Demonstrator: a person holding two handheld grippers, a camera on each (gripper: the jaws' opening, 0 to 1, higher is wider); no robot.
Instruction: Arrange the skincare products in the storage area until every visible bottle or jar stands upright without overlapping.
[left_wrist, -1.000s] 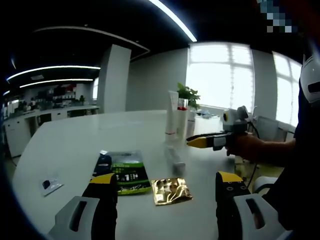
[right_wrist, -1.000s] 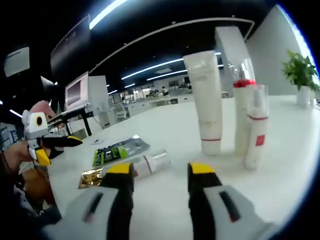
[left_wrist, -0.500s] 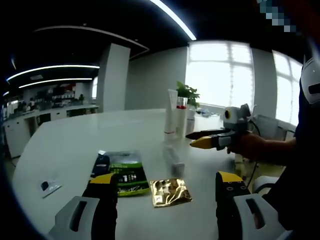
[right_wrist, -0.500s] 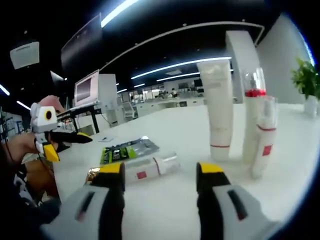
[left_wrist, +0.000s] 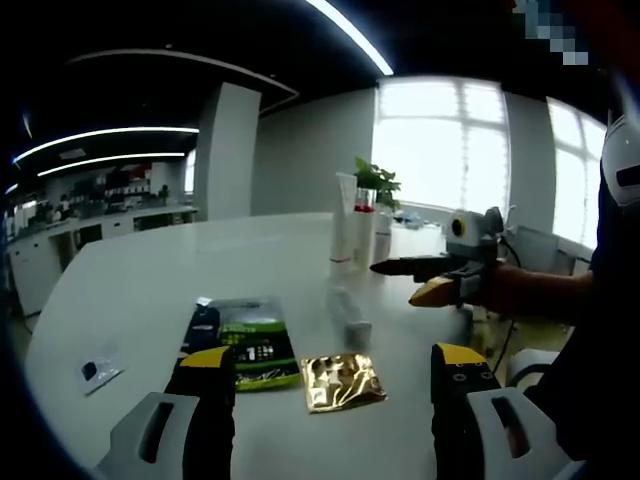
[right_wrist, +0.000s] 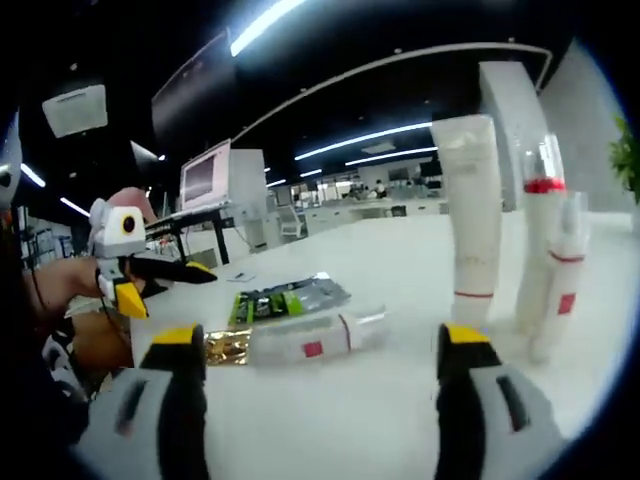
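A clear bottle (right_wrist: 300, 343) with a red label lies on its side on the white table (right_wrist: 380, 420), straight ahead of my right gripper (right_wrist: 320, 345), whose jaws stand wide open on either side of it, short of touching. Behind it stand a white tube (right_wrist: 472, 235), a tall bottle with a red band (right_wrist: 540, 250) and a smaller bottle (right_wrist: 565, 285). In the left gripper view the lying bottle (left_wrist: 348, 315) is ahead of my open, empty left gripper (left_wrist: 330, 365), the standing tube (left_wrist: 343, 235) and bottles (left_wrist: 364, 238) are farther back, and the right gripper (left_wrist: 395, 284) hovers open.
A green sachet (left_wrist: 245, 340) and a gold sachet (left_wrist: 342, 380) lie flat just ahead of the left jaws. A small packet (left_wrist: 100, 370) sits at the left. A potted plant (left_wrist: 375, 185) stands behind the bottles. A person's hand holds the left gripper (right_wrist: 172, 290).
My right gripper's jaws have spread much wider, and it has drawn closer to the lying bottle, centring on it. The left gripper has stayed nearly still.
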